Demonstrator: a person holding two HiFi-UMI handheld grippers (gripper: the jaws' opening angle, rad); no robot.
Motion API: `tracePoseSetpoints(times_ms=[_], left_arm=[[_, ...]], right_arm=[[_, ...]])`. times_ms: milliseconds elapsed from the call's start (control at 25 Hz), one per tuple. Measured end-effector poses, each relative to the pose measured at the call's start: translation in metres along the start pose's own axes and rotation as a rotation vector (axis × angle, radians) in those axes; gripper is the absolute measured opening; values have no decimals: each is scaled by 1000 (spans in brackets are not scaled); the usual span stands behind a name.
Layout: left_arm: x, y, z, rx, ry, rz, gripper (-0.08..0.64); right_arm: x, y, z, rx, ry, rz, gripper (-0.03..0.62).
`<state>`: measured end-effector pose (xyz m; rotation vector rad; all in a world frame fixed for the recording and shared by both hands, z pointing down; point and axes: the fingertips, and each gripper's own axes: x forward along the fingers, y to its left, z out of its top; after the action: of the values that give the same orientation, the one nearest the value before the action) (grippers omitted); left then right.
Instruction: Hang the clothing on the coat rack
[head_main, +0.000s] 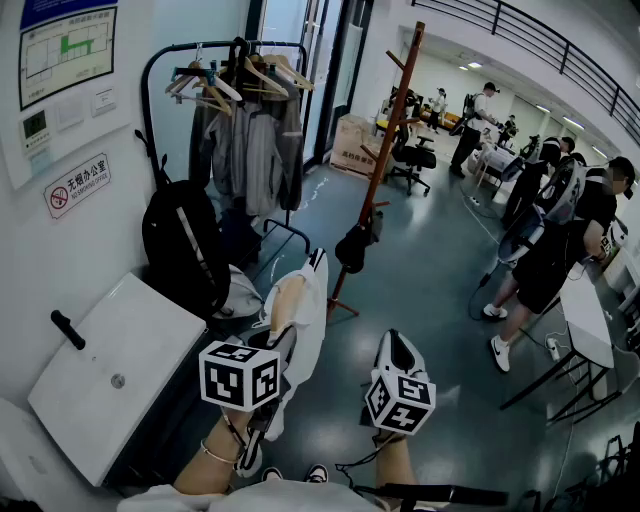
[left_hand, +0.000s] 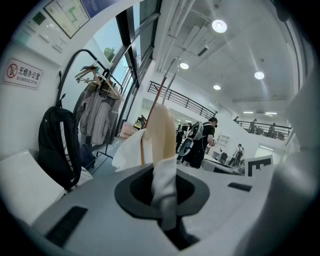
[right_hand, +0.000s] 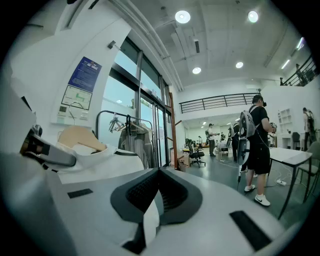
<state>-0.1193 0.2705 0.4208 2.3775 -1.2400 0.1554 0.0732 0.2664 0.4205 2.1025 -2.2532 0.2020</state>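
Reading from the left wall across the room: a black backpack (head_main: 180, 245) leans below a black clothes rail (head_main: 222, 48) that carries hangers and grey jackets (head_main: 250, 150). In front of the person, the left gripper (head_main: 283, 338) is clenched on a wooden hanger (head_main: 283, 300) dressed with a white garment (head_main: 312, 318). The left gripper view shows its jaws pinched together on cloth and hanger alike. Next stands a brown peg stand (head_main: 395, 130) with a dark bag (head_main: 352, 248) low on it. The right gripper (head_main: 400, 348) is closed on a strip of white cloth, seen between its jaws in the right gripper view. People (head_main: 545, 255) stand by tables at the far right.

Progress, as judged: the garment is on its hanger and held up, yet well apart from both rail and stand. The approach and the hooking-on are therefore still to do. Which of the two is the intended coat rack cannot be told.

Hidden or unclear: the hanger's hook is at most a thin, faint line in the gripper views. The left gripper's marker cube (head_main: 238, 375) covers the garment's lower part. Whether the right gripper's strip belongs to that same garment is likely but not traceable.
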Motion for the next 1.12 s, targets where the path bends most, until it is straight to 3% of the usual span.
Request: tracePoseSetpoints(times_ms=[280,480,1120], left_arm=[[-3,12,4,3,-6,-4,26],[-4,18,5,7,-5,-12,26],[17,44,3,-6,34,1,26]], right_arm=[[3,9,5,-6,-11,-9,23],[7,19,3,43,-26,10,23],[42,11,-21,102,33,-18,23]])
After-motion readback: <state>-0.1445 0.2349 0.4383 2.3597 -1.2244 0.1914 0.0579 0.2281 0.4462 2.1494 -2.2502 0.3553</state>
